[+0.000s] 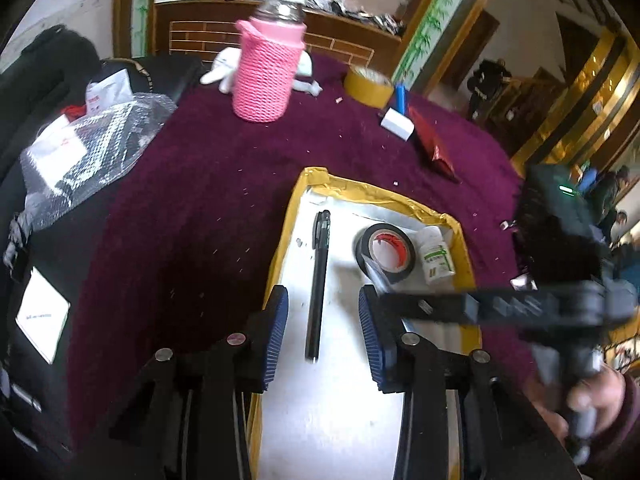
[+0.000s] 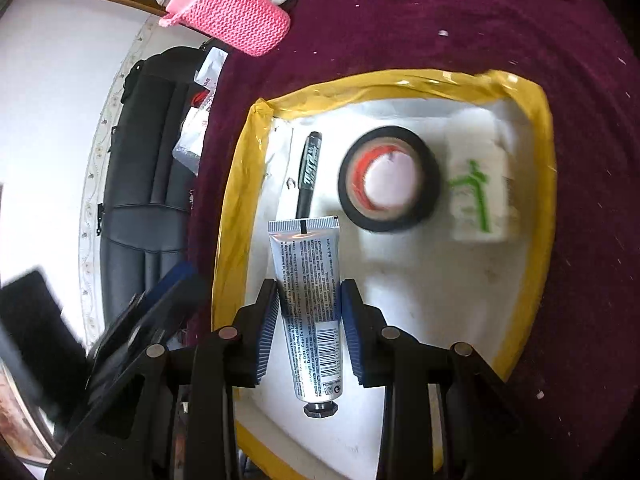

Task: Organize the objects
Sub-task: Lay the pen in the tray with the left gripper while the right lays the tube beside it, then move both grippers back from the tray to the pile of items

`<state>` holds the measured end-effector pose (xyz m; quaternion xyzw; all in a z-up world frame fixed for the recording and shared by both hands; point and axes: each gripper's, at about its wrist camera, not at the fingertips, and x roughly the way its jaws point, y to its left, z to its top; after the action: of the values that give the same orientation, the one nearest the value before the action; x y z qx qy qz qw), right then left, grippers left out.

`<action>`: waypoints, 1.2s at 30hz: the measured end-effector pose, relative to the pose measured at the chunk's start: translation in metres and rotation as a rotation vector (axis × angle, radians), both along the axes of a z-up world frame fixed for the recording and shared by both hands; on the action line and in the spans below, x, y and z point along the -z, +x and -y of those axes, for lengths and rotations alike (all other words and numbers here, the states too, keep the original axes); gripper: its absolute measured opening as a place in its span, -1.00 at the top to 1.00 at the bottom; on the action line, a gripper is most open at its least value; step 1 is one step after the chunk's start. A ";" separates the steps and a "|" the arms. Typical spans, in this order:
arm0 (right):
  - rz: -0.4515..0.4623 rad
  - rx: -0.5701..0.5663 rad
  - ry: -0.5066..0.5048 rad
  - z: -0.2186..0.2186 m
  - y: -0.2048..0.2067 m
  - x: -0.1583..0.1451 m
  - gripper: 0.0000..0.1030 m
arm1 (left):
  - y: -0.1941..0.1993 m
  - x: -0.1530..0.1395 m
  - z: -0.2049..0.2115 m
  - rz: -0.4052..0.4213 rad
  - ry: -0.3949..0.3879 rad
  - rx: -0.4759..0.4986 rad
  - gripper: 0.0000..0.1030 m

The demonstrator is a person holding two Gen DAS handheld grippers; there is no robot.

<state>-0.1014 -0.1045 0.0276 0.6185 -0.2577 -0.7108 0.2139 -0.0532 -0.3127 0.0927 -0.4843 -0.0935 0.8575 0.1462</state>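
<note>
Over the yellow-rimmed tray on the maroon bench, both tongs tilt steeply downward: right tongs clenched on a tube, left tongs released above the pen lying inside.

A deep purple plush cloth covered the desk. Behind it stood a cluttered wooden cabinet against a white wall, flanked by bamboo-patterned trim. Gold-framed panelling gleamed on the right. A black bag lay alongside.
</note>
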 end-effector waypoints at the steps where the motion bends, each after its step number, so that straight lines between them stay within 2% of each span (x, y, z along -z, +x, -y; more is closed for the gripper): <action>1: -0.008 -0.004 0.016 0.004 -0.003 -0.001 0.42 | 0.003 -0.001 0.004 0.002 0.009 -0.013 0.39; 4: -0.073 -0.024 0.143 0.019 -0.010 -0.005 0.40 | 0.015 -0.003 0.015 0.001 0.027 -0.058 0.38; 7: -0.116 -0.025 0.246 0.027 -0.011 -0.006 0.39 | 0.024 -0.003 0.019 -0.010 0.017 -0.088 0.25; 10: -0.119 -0.022 0.265 0.027 -0.013 -0.009 0.25 | 0.027 -0.001 0.017 -0.017 0.020 -0.095 0.21; 16: -0.195 0.038 0.268 -0.001 -0.002 -0.040 0.24 | 0.025 0.005 -0.002 -0.015 0.045 -0.076 0.15; 19: -0.235 0.074 0.277 -0.029 0.012 -0.058 0.23 | 0.020 0.004 -0.023 -0.038 0.033 -0.044 0.07; 23: -0.246 0.138 0.303 -0.063 0.034 -0.070 0.23 | 0.017 0.008 -0.061 -0.031 -0.094 0.015 0.07; 25: -0.238 0.171 0.315 -0.084 0.046 -0.072 0.23 | 0.025 0.008 -0.076 -0.029 -0.119 0.051 0.07; 30: -0.206 0.307 0.337 -0.156 0.074 -0.069 0.23 | 0.044 0.004 -0.109 -0.004 -0.106 0.143 0.07; 36: -0.122 0.513 0.334 -0.262 0.114 -0.059 0.23 | 0.054 -0.006 -0.147 0.054 -0.100 0.196 0.05</action>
<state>0.0127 0.1578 0.0870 0.5159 -0.2718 -0.8100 -0.0619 0.0003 -0.1653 0.0991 -0.5208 -0.0066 0.8293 0.2025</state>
